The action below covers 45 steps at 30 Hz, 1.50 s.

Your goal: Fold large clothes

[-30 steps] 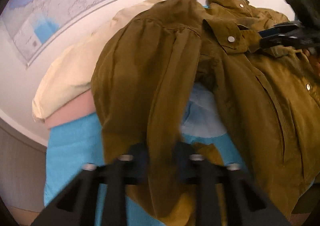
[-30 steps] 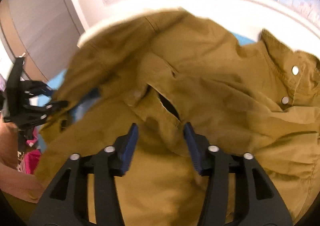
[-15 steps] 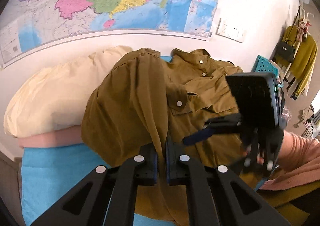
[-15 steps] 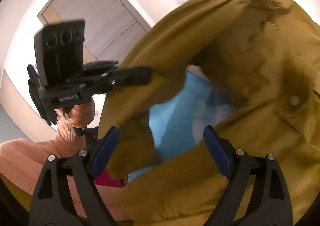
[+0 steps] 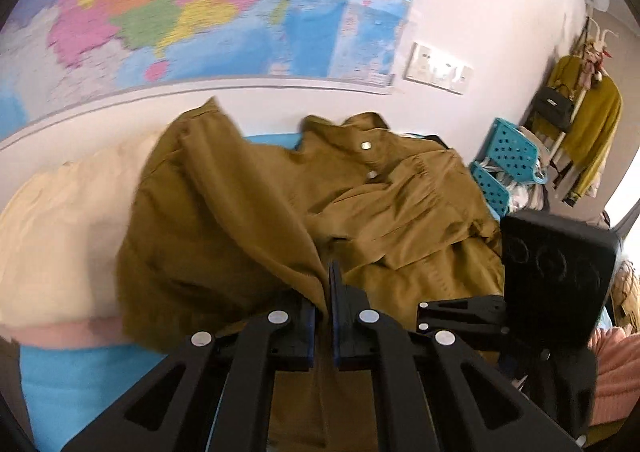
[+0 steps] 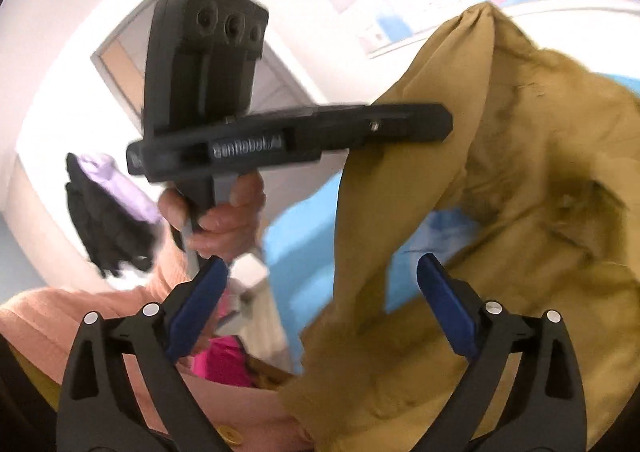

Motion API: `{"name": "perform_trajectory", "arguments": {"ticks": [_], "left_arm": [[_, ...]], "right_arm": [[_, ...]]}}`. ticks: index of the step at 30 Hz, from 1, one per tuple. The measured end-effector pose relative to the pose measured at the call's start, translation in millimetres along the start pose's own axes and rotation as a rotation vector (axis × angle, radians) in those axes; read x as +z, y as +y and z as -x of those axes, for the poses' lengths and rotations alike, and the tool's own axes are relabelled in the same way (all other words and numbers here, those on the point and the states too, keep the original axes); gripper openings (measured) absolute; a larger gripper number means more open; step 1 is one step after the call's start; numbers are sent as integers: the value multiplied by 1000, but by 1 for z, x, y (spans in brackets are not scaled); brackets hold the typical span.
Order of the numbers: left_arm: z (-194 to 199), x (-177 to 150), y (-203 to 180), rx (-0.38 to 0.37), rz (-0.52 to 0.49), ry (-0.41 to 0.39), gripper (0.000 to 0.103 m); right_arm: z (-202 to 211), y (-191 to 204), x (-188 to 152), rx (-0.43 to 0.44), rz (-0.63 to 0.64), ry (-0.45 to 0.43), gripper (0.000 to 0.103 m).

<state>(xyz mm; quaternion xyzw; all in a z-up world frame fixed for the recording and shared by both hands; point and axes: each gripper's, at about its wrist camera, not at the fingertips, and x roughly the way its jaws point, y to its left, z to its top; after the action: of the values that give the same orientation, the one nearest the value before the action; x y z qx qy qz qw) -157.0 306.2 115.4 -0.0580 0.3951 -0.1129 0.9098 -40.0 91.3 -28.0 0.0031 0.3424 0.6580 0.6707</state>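
- We see our left gripper [image 5: 323, 294] pinched nearly flat on a fold of the olive-brown jacket [image 5: 248, 220], holding that cloth lifted off the bed [image 5: 80, 384].
- In the right wrist view the same left gripper [image 6: 440, 120] is level, and the cloth hangs from its tip in a long drape.
- The rest of the jacket lies spread over the blue bed sheet, collar and two snap buttons [image 5: 365, 146] toward the wall, partly over a cream pillow [image 5: 60, 236].
- Our right gripper [image 6: 320, 304] is wide apart; its jaws have just been opening. Part of the hanging cloth sits between the blue pads [image 6: 444, 308], but neither pad presses on it.
- Our left hand [image 6: 224, 220], in a pink sleeve [image 6: 52, 316], grips the left tool's handle.
- A coloured map [image 5: 180, 8] covers the wall behind the bed; blue baskets [image 5: 512, 156] and hung clothes [image 5: 588, 132] are at the right.
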Motion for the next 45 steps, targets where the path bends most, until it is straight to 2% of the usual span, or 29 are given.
{"name": "perform_trajectory", "arguments": {"ticks": [1, 2, 3, 4, 5, 7, 9, 11, 12, 13, 14, 16, 17, 19, 23, 24, 25, 26, 27, 29, 31, 34, 36, 38, 39, 40, 41, 43, 45], "left_arm": [[-5, 5, -7, -20, -8, 4, 4], [-10, 10, -13, -47, -17, 7, 4], [-13, 14, -18, -65, -22, 9, 4], [-16, 18, -23, -78, -29, 12, 4], [-19, 23, -32, -93, -40, 13, 4], [-21, 33, -44, -126, -51, 5, 5], [-21, 45, -55, -181, -47, -12, 9], [-19, 56, -68, -245, -61, -45, 24], [-16, 61, -76, -288, -86, -77, 37], [-14, 65, -82, -335, -90, -99, 56], [-12, 69, -84, -397, -79, -116, 62], [-6, 70, -85, -474, -90, -162, 64], [-4, 70, -85, -468, -99, -190, 64], [-5, 66, -76, -382, -94, -233, 67], [-42, 50, -55, -176, -57, -156, 67], [-63, 42, -47, -99, -47, -98, 66], [-79, 36, -41, -59, -40, -48, 66], [-95, 29, -36, -26, -26, 0, 66], [-113, 19, -28, 16, -6, 53, 63], [-132, 4, -19, 62, 4, 110, 58], [-133, -3, -15, 74, 12, 110, 58], [-125, 4, -13, 53, 29, 73, 58], [-121, 11, -16, 45, 13, 42, 59], [-125, 17, -19, 42, 7, 34, 61], [-130, 20, -21, 44, 8, 40, 61], [-135, 21, -23, 53, 9, 48, 61], [-139, 22, -22, 57, 9, 54, 61], [-153, 25, -23, 86, 3, 75, 61], [-161, 27, -21, 93, 5, 83, 61]], "right_arm": [[4, -4, -2, -21, -9, 4, 72], [6, -9, -3, -22, -37, 20, 64], [11, -14, -5, -25, -55, 23, 43], [17, -16, -6, -28, -59, 22, 12], [31, -19, -4, -44, -59, 9, 3], [51, -23, 0, -63, -59, -10, 3], [87, -22, 11, -131, -36, -62, 3], [127, -30, 22, -226, -24, -101, 3], [150, -35, 28, -285, -36, -121, 3], [165, -43, 30, -327, -45, -129, 3], [186, -51, 34, -386, -59, -136, 3], [217, -71, 34, -503, -101, -132, 3], [228, -82, 31, -567, -125, -120, 3], [236, -104, 27, -639, -187, -80, 3], [235, -163, 5, -751, -286, 29, 8], [240, -179, -3, -760, -321, 37, 16], [238, -193, -8, -779, -374, 32, 44], [237, -203, -17, -796, -433, 9, 60], [239, -204, -20, -767, -442, -31, 72], [247, -201, -26, -688, -423, -104, 76], [256, -189, -33, -665, -373, -146, 94], [258, -184, -46, -671, -269, -123, 96], [247, -190, -43, -752, -218, -68, 96], [234, -204, -44, -766, -228, -29, 87], [231, -209, -45, -721, -248, -17, 60], [232, -213, -45, -688, -268, -1, 22], [236, -213, -45, -686, -275, -2, 12], [257, -202, -42, -650, -271, -56, 5], [294, -186, -39, -599, -291, -160, 5]]}}
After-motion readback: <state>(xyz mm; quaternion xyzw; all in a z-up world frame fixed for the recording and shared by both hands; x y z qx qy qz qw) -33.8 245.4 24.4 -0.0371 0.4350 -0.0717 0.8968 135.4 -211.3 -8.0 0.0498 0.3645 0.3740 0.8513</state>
